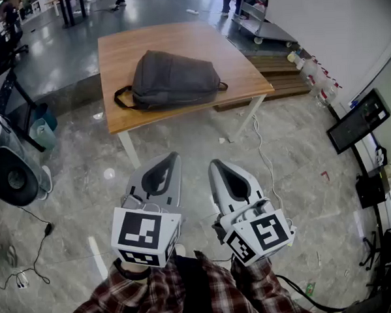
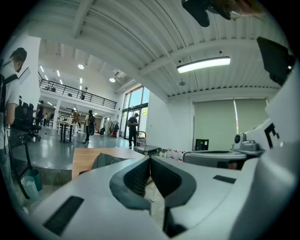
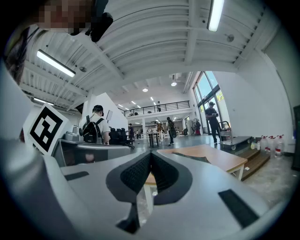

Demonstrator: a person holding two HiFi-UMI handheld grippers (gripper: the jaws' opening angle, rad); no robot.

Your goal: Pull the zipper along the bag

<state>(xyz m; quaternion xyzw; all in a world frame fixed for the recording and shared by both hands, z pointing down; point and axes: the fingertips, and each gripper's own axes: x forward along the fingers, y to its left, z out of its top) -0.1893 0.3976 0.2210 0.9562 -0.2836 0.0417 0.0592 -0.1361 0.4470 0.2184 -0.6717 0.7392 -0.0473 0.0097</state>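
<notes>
A dark grey backpack lies flat on a wooden table well ahead of me; its zipper is too small to make out. Both grippers hang above the floor, short of the table and apart from the bag. My left gripper is shut, jaws meeting with nothing between them. My right gripper is shut and empty too. In the left gripper view the bag peeks over the jaws, with the gripper closed. In the right gripper view the table and bag lie beyond the closed gripper.
Polished grey floor surrounds the table. An office chair stands at left, a white cable runs across the floor, a monitor sits at right, a wooden pallet lies behind the table. People stand in the hall.
</notes>
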